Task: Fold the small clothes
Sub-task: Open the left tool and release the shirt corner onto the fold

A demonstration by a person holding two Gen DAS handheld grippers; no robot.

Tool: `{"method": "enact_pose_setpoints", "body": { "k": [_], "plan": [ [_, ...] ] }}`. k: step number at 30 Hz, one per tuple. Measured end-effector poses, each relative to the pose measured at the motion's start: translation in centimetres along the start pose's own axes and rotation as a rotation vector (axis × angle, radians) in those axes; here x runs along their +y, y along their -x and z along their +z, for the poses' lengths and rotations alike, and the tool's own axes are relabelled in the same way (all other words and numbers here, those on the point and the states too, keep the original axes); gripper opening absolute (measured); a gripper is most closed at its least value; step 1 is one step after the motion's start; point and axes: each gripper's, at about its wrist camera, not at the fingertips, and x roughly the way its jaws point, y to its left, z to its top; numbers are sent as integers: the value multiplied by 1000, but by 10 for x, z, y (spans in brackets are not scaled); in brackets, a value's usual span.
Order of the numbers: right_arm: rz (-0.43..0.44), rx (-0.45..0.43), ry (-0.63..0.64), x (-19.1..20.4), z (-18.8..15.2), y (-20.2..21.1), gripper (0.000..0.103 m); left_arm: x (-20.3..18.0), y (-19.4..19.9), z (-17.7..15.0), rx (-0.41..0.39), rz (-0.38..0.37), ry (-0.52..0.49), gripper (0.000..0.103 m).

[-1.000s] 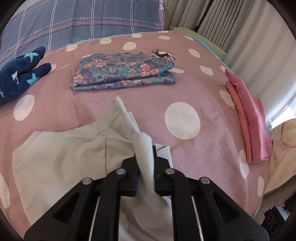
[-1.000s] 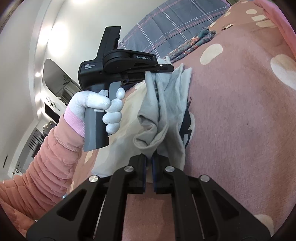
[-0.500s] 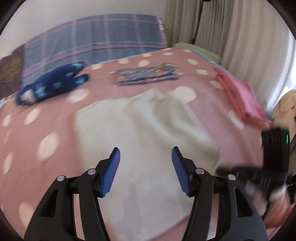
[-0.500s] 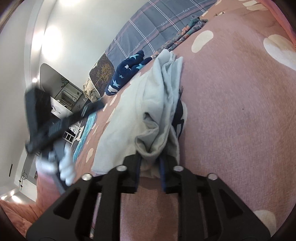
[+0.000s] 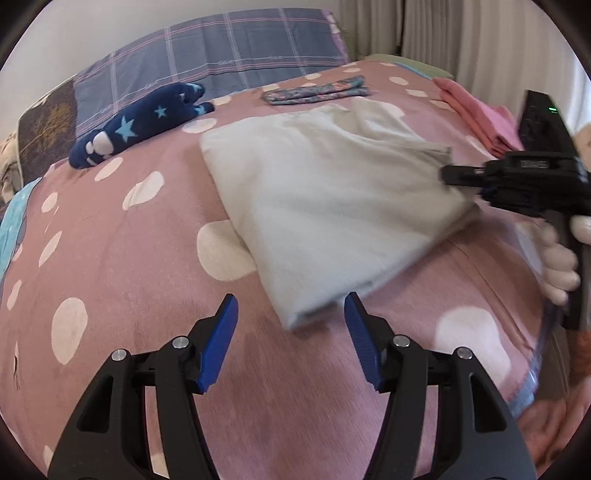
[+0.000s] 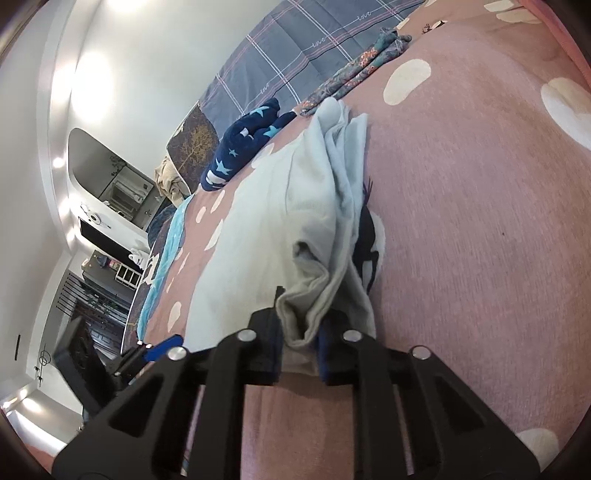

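Observation:
A pale grey-white garment [image 5: 325,199] lies half folded on the pink dotted blanket [image 5: 122,280]. My left gripper [image 5: 290,304] is open, its blue pads [image 5: 221,332] either side of the garment's near corner without pressing it. My right gripper [image 6: 301,347] has its jaws closing on a bunched fold of the same garment [image 6: 258,236], and the pads press the cloth. In the left wrist view the right gripper [image 5: 454,173] sits at the garment's right edge, held by a white-gloved hand [image 5: 557,258]. A dark print shows under the fold [image 6: 369,243].
A navy star-patterned garment [image 5: 140,122] lies at the back left. A folded floral garment [image 5: 314,90] and folded pink cloth [image 5: 476,114] lie at the back and right. A plaid pillow [image 5: 221,55] and curtains [image 5: 461,33] stand behind. The bed's edge [image 5: 532,369] runs near right.
My left gripper let go of the raised fold, opened wide and swept back to the garment's near corner. The fold now lies flat. My right gripper loosened briefly, then narrowed again on its bunch.

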Motion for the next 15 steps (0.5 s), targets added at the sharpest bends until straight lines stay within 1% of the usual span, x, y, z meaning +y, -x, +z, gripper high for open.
{"method": "enact_pose_setpoints", "body": {
  "k": [2,4,6,8,13,15],
  "plan": [
    [28,-12,-20,1,3,4,9,3,-9,1,6,33,19,60],
    [78,-29,-60,1,6,11,7,5,-13,1,16,34,33,61],
    [100,-51,-92,-2,10,19,6,6,-11,-2,13,43,34,62],
    [70,-51,-89,-5,10,21,6,9,-9,-4,10,42,40,62],
    [-35,11,-87,-17,-3,10,6,9,-7,-10,3,34,61,62],
    [-42,17,-97,-19,-6,8,7,9,-7,-10,1,35,59,62]
  ]
}}
